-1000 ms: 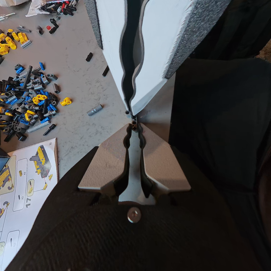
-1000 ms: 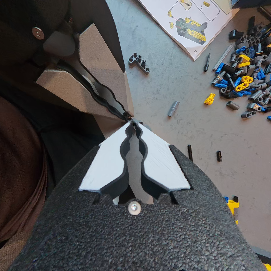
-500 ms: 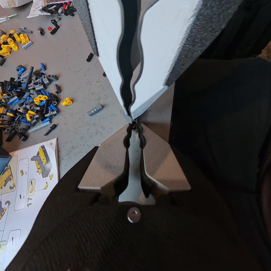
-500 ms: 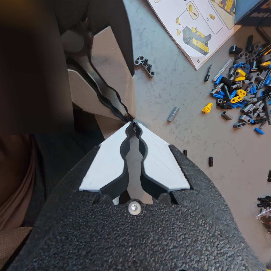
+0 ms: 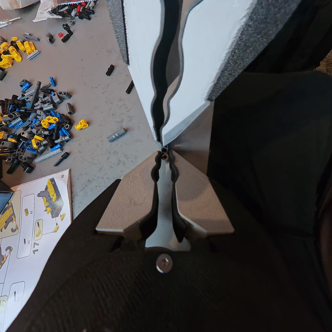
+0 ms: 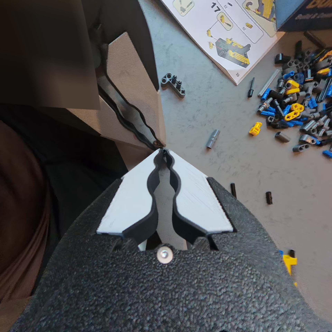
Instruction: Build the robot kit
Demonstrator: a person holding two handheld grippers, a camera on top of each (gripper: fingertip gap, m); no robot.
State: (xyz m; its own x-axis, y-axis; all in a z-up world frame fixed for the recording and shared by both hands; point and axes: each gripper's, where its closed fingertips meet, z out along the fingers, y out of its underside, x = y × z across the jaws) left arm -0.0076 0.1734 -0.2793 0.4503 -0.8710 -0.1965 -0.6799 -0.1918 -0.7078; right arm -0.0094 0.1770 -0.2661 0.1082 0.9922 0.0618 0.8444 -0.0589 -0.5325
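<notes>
The left gripper (image 5: 165, 156), with grey fingers, pinches a small dark connector piece (image 5: 165, 155) at its tips. Tip to tip against it, the right gripper (image 6: 164, 152), with white fingers, is pressed onto a small black pin (image 6: 164, 152). Both meet above the edge of a grey table (image 5: 100, 100). Just beyond lies a grey sleeve (image 5: 116, 135), then a yellow connector (image 5: 81, 124). Farther left sits a heap of blue, black, grey and yellow parts (image 5: 34, 124). An open instruction booklet (image 5: 27, 224) lies near the heap. A dark L-shaped beam (image 6: 173, 85) rests beside the booklet.
</notes>
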